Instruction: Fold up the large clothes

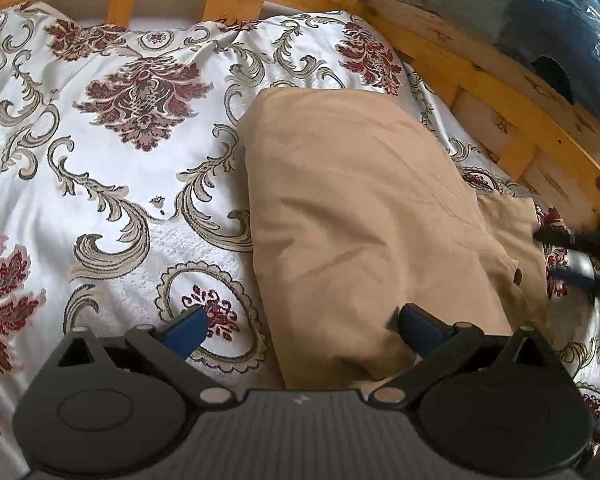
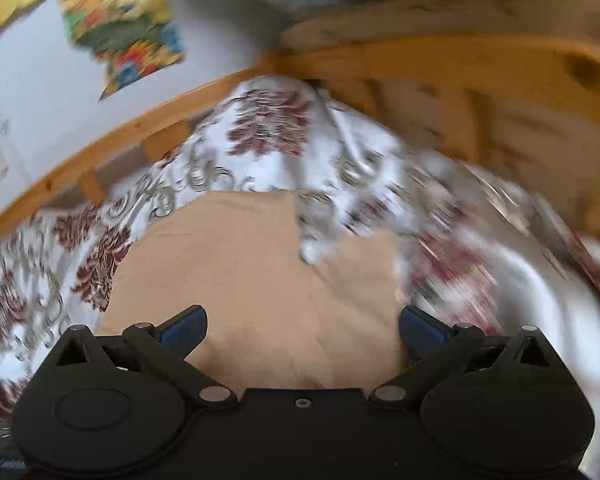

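A tan garment (image 1: 364, 216) lies folded lengthwise on a white bedspread with red and grey floral pattern (image 1: 112, 160). My left gripper (image 1: 302, 330) is open and empty, its jaws wide apart just above the garment's near left edge. The right gripper (image 1: 576, 256) shows at the right edge of the left wrist view, beside the garment's right side. In the blurred right wrist view the same tan garment (image 2: 260, 280) lies below my right gripper (image 2: 302, 330), which is open and empty over its near end.
A wooden slatted bed frame (image 1: 500, 80) runs along the back and right of the bed. Dark bundled items (image 1: 560, 40) sit beyond the frame at the upper right. A white wall with colourful posters (image 2: 120, 20) stands behind the bed.
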